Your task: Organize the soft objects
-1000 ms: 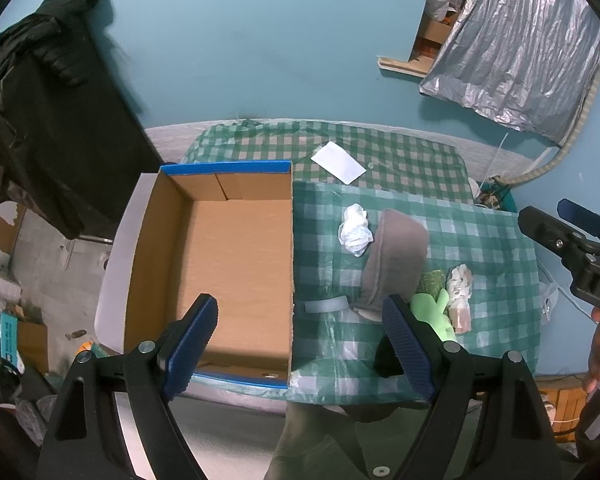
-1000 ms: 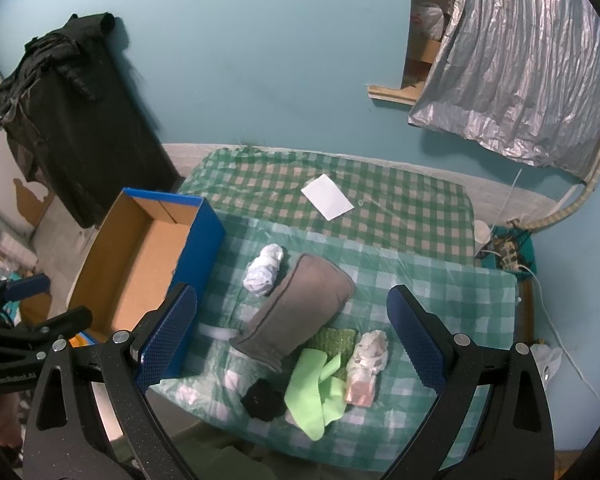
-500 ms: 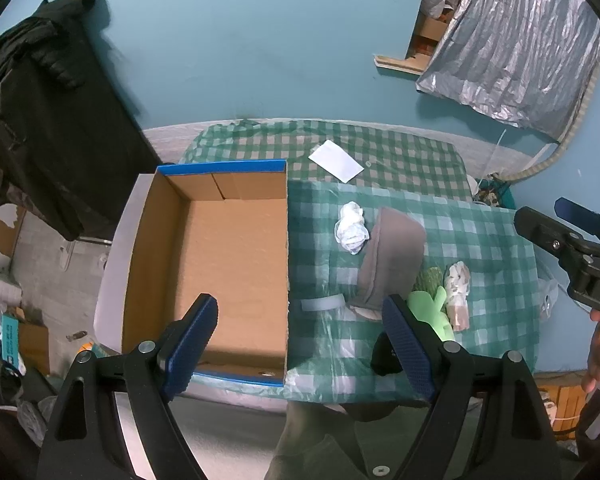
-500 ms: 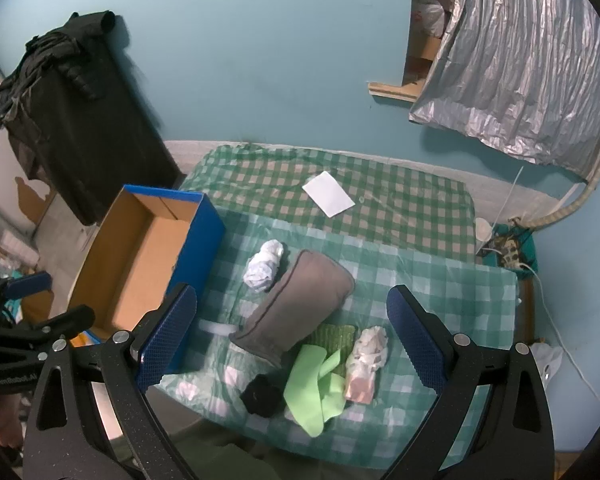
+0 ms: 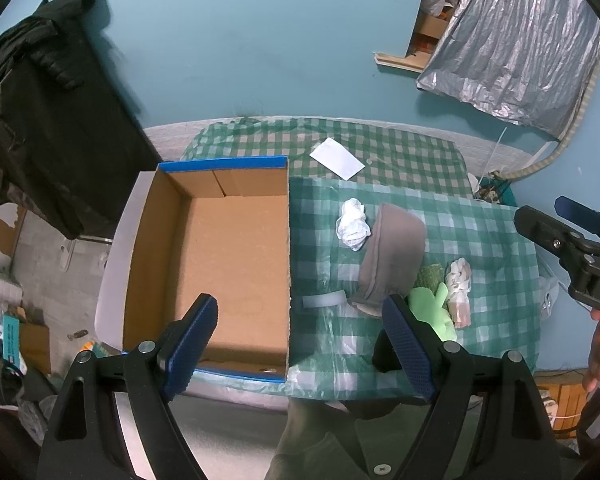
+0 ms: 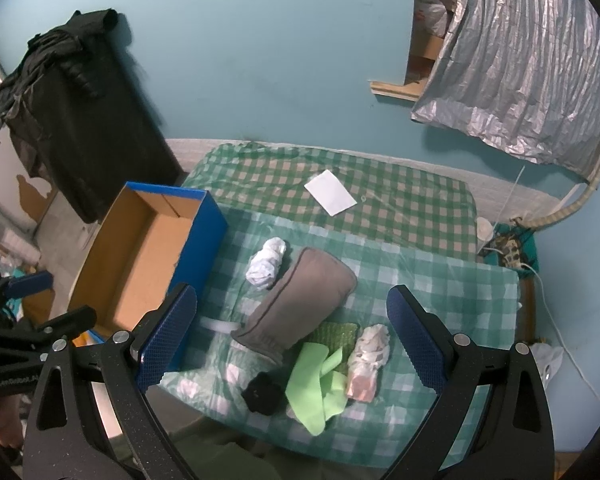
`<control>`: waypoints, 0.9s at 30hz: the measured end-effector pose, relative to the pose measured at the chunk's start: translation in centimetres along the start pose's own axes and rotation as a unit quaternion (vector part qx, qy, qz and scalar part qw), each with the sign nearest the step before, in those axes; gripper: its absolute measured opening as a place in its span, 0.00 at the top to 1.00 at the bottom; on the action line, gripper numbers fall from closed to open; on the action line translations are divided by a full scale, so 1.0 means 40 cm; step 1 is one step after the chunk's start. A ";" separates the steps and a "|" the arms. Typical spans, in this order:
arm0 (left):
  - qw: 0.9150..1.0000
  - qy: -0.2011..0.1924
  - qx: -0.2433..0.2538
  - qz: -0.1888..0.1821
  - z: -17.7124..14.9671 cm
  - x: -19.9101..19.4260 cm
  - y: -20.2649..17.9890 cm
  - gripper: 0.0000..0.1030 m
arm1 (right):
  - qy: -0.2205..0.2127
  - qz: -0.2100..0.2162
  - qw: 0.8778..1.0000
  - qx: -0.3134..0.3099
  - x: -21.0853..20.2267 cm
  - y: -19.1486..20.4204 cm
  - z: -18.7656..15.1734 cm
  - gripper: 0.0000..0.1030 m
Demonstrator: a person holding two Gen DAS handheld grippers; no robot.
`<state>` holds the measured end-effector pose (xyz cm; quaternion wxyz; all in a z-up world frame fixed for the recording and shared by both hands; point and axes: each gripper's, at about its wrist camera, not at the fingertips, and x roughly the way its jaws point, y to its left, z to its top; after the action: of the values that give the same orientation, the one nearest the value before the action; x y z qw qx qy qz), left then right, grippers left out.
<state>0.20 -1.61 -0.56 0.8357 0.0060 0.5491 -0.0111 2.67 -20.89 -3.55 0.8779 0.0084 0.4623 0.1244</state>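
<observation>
Soft things lie on the green checked table (image 6: 440,292): a grey mitt-shaped cloth (image 6: 300,304), a white bundle (image 6: 266,266), a bright green cloth (image 6: 316,380), a black bundle (image 6: 262,392), a pink-and-white roll (image 6: 368,360) and a green scrub pad (image 6: 336,334). An empty blue cardboard box (image 5: 220,256) stands at the table's left. My left gripper (image 5: 300,344) is open and empty above the box's right wall. My right gripper (image 6: 296,328) is open and empty, high above the pile. The grey cloth (image 5: 392,256) and white bundle (image 5: 352,228) also show in the left wrist view.
A white card (image 6: 330,198) lies on the far part of the table. A black garment (image 6: 72,104) hangs at the left against the blue wall. Silver foil (image 6: 520,60) covers an opening at upper right. Cables and a power strip (image 6: 508,248) lie off the table's right.
Both views have shifted very slightly; the left gripper drifted a little right over the box edge. Nothing on the table has moved. Both grippers stay open.
</observation>
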 end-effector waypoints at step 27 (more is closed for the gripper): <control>1.000 0.016 -0.004 -0.005 -0.020 0.003 0.008 0.17 | 0.012 0.000 1.000 0.007 -0.013 -0.009 -0.010 0.06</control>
<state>-0.50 -1.26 -0.99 0.8269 -0.0001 0.5622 -0.0125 2.13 -21.40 -3.42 0.8721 0.0129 0.4739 0.1212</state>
